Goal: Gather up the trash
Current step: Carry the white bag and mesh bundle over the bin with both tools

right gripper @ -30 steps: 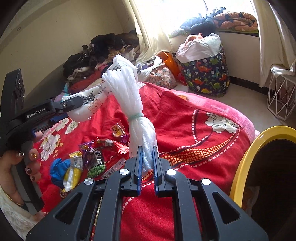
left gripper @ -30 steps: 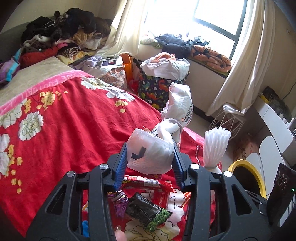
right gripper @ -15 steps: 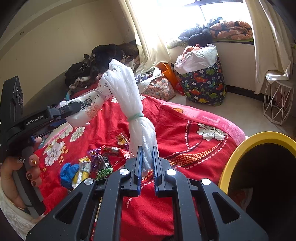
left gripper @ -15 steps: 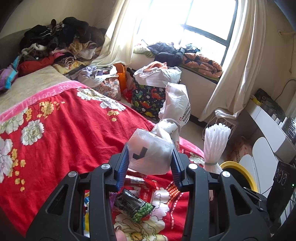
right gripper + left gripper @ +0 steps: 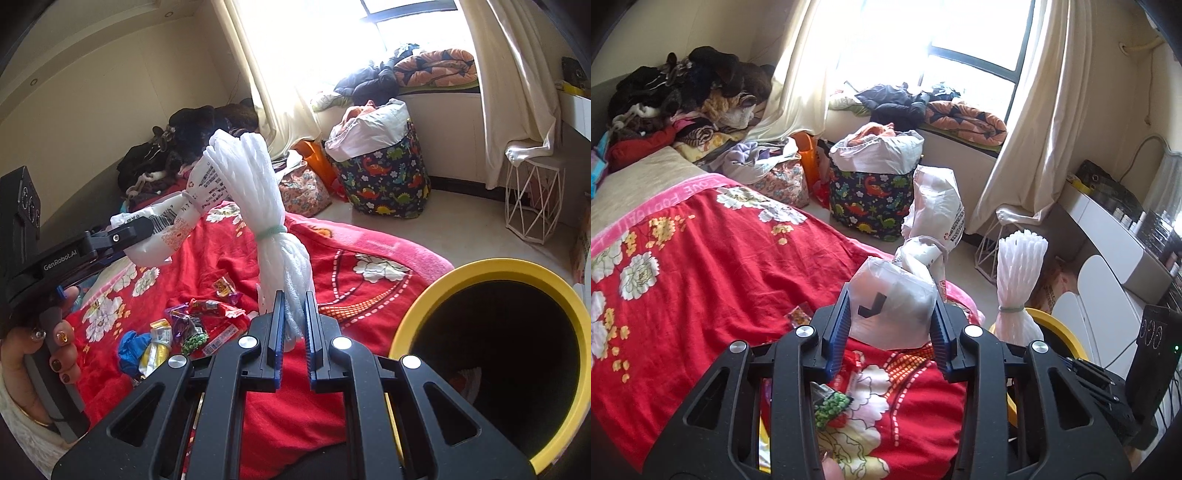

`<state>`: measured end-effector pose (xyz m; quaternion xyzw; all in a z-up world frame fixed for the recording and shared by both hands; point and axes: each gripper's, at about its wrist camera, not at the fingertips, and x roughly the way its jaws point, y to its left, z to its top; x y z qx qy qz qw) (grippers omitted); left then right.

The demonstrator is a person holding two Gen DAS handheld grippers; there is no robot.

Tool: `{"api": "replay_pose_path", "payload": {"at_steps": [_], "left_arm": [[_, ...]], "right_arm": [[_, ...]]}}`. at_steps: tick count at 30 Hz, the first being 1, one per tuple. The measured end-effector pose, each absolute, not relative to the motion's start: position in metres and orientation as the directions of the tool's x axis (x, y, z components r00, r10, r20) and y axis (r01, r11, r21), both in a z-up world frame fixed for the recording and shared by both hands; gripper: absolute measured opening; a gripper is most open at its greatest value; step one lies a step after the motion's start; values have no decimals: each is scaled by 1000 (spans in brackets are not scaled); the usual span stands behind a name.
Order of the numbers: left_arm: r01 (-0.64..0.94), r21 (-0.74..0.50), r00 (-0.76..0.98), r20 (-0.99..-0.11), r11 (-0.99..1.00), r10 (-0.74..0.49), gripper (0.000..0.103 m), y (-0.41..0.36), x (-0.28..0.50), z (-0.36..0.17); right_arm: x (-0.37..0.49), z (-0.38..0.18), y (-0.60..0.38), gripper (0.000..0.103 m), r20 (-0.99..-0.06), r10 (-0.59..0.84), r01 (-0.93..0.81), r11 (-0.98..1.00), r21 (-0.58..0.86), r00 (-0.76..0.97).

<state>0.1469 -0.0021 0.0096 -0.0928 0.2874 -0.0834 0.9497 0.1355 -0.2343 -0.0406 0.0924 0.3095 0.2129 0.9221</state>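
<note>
My left gripper (image 5: 890, 321) is shut on a crumpled white plastic bag (image 5: 897, 306) and holds it above the red bedspread; the bag also shows in the right wrist view (image 5: 177, 229). My right gripper (image 5: 293, 314) is shut on a white foam-net bundle (image 5: 266, 214) tied with a green band, upright, just left of the yellow-rimmed black trash bin (image 5: 491, 332). The bundle (image 5: 1019, 280) and bin rim (image 5: 1056, 332) show at the right of the left wrist view. Several snack wrappers (image 5: 192, 328) and a blue scrap (image 5: 129, 349) lie on the bed (image 5: 332, 280).
A dinosaur-print laundry basket (image 5: 384, 177) and a white wire stand (image 5: 532, 206) are on the floor by the window. Clothes are piled at the bed's far end (image 5: 683, 99). A white desk (image 5: 1115, 236) stands at the right.
Both grippers have risen and shifted toward the bin with their loads. The bin's opening now fills more of the right wrist view.
</note>
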Motion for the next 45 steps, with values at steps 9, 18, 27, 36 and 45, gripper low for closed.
{"api": "replay_pose_path", "payload": {"at_steps": [9,18,27,36,45], "left_arm": [[173,-208,806,-531,963,-260,31,-34,143,10],[223,-192,794,-533,956,-293,30,-58,142,10],[270,-180,776,-542,946,-324,30,-80,139,6],[312,-167,754,-556,935,-351,30,-101,136,-2],[350,-151,732,-572,924,-371,30,-122,133,-9]], "right_arm": [[122,-34,-264,9,-514,416,-288,905,312,750],[114,-30,-290,10,-501,384,-246,915,321,775],[107,-30,-312,9,-493,348,-201,923,327,798],[102,-33,-340,9,-490,301,-135,929,344,818],[96,-37,-366,9,-494,251,-71,932,355,833]]}}
